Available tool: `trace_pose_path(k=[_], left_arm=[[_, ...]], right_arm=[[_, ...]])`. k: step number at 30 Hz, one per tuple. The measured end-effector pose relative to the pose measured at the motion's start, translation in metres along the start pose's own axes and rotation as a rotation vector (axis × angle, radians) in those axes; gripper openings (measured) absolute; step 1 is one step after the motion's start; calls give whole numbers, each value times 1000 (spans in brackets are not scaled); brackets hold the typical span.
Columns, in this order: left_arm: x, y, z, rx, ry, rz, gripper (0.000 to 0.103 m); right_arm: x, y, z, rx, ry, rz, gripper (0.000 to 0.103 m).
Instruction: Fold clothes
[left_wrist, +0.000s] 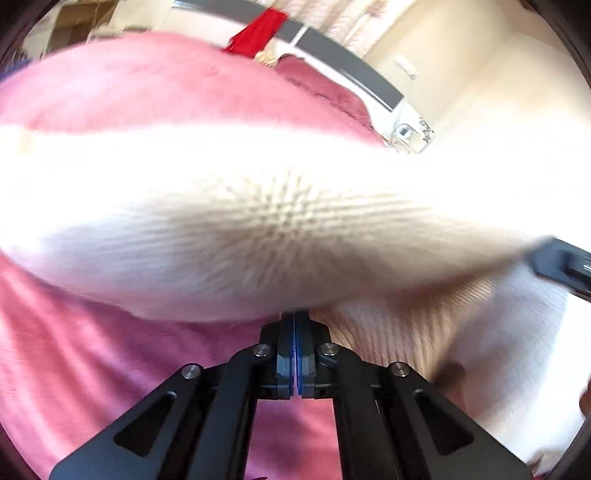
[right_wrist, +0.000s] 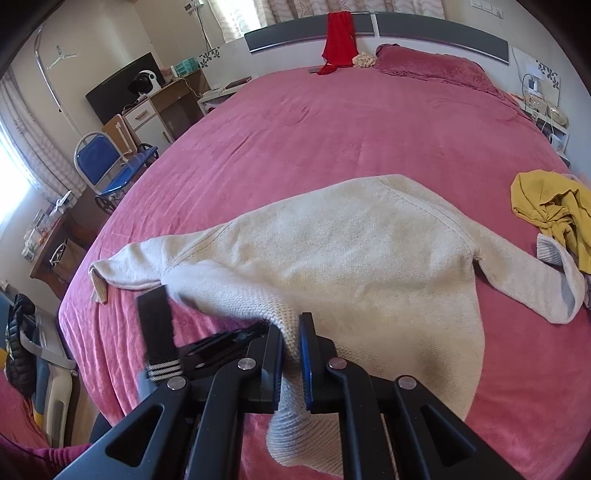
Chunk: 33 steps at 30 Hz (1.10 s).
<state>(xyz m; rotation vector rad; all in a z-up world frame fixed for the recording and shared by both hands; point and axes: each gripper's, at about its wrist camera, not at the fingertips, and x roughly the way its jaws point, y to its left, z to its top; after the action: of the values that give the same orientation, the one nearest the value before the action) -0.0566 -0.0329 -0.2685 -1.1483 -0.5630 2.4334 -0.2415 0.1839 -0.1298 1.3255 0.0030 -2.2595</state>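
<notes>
Right gripper (right_wrist: 291, 354), jaws clamped on the ribbed hem of the cream sweater (right_wrist: 351, 240); left gripper (left_wrist: 295, 325), jaws fully closed at the lifted hem edge, grip unclear. The sweater lies spread across the pink bed (right_wrist: 332, 122), near a yellow garment (right_wrist: 554, 214).

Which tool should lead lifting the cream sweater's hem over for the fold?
Right. The right tool is clamped on the cream sweater hem; the left tool is shut beside the knit, grip unclear.
</notes>
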Motion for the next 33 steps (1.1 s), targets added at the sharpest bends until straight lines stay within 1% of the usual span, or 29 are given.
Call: trace_pose_path(k=[4, 6, 8, 10, 11, 12, 13, 14, 15, 16, 17, 18, 19, 21, 22, 23, 24, 25, 26, 27, 28, 29, 31, 32, 33], left_arm=[[-70, 23, -7, 0, -35, 24, 0], [-112, 35, -10, 33, -50, 58, 0], [-153, 39, -19, 56, -60, 93, 0], [-185, 46, -14, 75, -66, 125, 0], [-164, 41, 21, 83, -69, 142, 0], [-178, 49, 22, 88, -75, 171, 0], [-191, 53, 30, 92, -75, 194, 0], [-197, 55, 42, 99, -78, 226, 0], [-205, 51, 47, 105, -89, 264, 0], [-209, 50, 52, 95, -82, 277, 0], [-213, 51, 55, 83, -78, 288, 0], [-218, 59, 50, 62, -85, 295, 0], [-221, 63, 45, 53, -85, 299, 0], [-213, 63, 25, 43, -60, 286, 0], [-209, 62, 21, 32, -50, 260, 3], [-205, 60, 18, 22, -40, 236, 9], [-201, 55, 21, 20, -26, 218, 12], [-197, 53, 18, 20, -12, 205, 21], [-194, 51, 16, 16, 0, 183, 37], [-189, 48, 14, 7, 18, 152, 45], [-185, 45, 12, 0, 35, 124, 59], [-182, 43, 11, 1, 42, 107, 64], [-182, 38, 10, 21, 45, 103, 68], [-181, 36, 9, 30, 43, 106, 69], [-181, 34, 9, 35, 47, 98, 69]], right_arm=[[0, 1, -1, -10, 4, -23, 7], [6, -3, 1, -10, 26, -63, 7], [18, -8, 4, -15, 61, -84, 7], [30, -10, 5, -8, 102, -83, 11], [34, -8, 3, -4, 125, -65, 11], [38, -5, 1, -8, 144, -63, 11], [40, 2, -2, -32, 154, -102, 16], [41, 8, -6, -56, 164, -142, 21], [42, 13, -9, -77, 169, -183, 23], [40, 17, -12, -97, 153, -240, 23], [36, 23, -16, -133, 125, -321, 23], [30, 31, -20, -166, 98, -373, 25], [25, 41, -26, -196, 83, -360, 26], [15, 71, -48, -289, 80, -248, 26], [13, 87, -60, -341, 84, -207, 26], [18, 100, -73, -392, 96, -203, 26], [24, 111, -84, -433, 112, -197, 26], [36, 115, -92, -442, 142, -186, 26], [52, 116, -97, -433, 173, -181, 26], [67, 114, -98, -422, 191, -197, 26], [82, 112, -100, -411, 209, -213, 27], [96, 109, -100, -392, 225, -225, 27], [117, 96, -92, -319, 244, -227, 28], [125, 90, -87, -282, 245, -231, 28], [127, 85, -82, -246, 228, -234, 30]])
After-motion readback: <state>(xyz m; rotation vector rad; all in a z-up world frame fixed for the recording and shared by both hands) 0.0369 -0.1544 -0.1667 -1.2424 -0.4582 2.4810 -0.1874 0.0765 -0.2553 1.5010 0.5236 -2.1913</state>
